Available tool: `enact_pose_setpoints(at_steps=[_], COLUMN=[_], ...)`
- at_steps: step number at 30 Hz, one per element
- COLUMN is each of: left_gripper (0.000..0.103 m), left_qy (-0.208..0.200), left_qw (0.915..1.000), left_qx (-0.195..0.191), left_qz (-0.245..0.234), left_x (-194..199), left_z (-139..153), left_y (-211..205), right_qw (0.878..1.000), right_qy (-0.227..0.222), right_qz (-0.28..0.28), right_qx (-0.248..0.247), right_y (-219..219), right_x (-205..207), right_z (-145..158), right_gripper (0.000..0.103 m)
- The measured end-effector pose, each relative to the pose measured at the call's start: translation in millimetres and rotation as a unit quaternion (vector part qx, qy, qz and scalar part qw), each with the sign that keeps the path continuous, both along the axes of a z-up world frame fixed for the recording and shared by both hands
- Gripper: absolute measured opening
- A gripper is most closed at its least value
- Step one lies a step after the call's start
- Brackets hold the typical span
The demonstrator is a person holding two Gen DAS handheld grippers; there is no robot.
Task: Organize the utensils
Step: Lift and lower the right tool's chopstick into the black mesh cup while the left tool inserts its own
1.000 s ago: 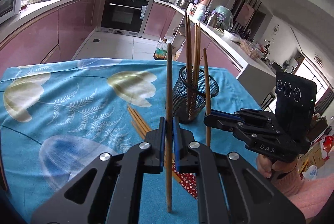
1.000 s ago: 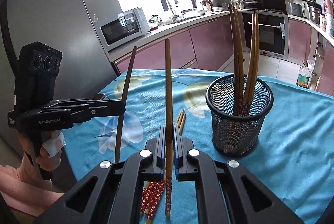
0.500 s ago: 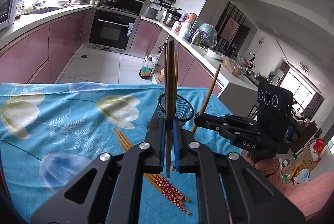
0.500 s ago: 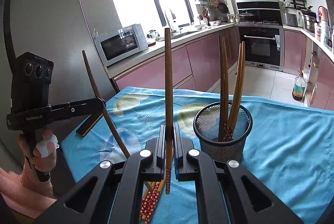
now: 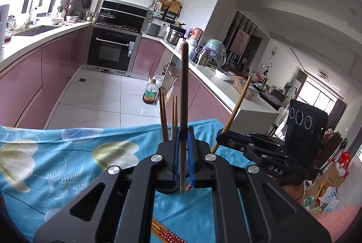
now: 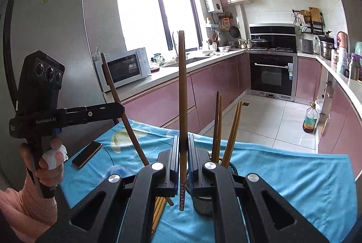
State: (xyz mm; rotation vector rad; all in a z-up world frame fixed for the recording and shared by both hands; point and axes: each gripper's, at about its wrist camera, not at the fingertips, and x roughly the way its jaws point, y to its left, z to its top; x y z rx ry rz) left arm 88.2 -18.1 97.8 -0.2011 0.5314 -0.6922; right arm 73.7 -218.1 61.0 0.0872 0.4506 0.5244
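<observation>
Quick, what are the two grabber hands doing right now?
Left gripper: closed on a dark brown wooden chopstick, held upright.
Right gripper: closed on a brown wooden chopstick with a patterned tip, held upright.

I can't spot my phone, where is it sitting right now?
In the right wrist view, the phone lies flat on the blue tablecloth near its left edge, just below the left gripper and its slanted chopstick.

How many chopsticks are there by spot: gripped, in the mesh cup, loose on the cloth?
Held chopsticks: 2, one in the left gripper and one in the right gripper
Chopsticks standing in the mesh cup: 4
Loose chopsticks on the cloth: several, partly hidden, not countable
Total countable: 6
</observation>
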Motion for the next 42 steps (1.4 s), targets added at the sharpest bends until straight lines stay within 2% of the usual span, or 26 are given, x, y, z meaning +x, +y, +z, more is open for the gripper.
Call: enact_pose_setpoints(at_steps=[7, 11, 19, 28, 34, 42], left_gripper=[0.007, 0.007, 0.007, 0.007, 0.007, 0.008], left_qy=[-0.013, -0.008, 0.030, 0.069, 0.076, 0.095], left_qw=[0.9999, 0.9997, 0.9971, 0.9905, 0.9894, 0.9870], left_qx=[0.008, 0.022, 0.069, 0.119, 0.124, 0.130], left_qz=[0.002, 0.006, 0.003, -0.008, -0.008, 0.000], left_x=[21, 32, 55, 78, 89, 104], left_z=[21, 18, -12, -50, -58, -70], left_y=[-15, -24, -50, -67, -69, -75], right_qw=[0.999, 0.999, 0.998, 0.994, 0.991, 0.990], right_qy=[-0.023, -0.020, 0.030, 0.092, 0.117, 0.126], right_qz=[-0.024, -0.037, -0.043, -0.037, -0.042, -0.054], right_qx=[-0.001, -0.007, -0.025, -0.047, -0.050, -0.041], right_y=[-13, -16, -11, -4, -3, -10], right_x=[10, 20, 49, 63, 72, 81], right_z=[17, 13, -21, -51, -61, -65], right_gripper=[0.006, 0.006, 0.006, 0.006, 0.006, 0.009])
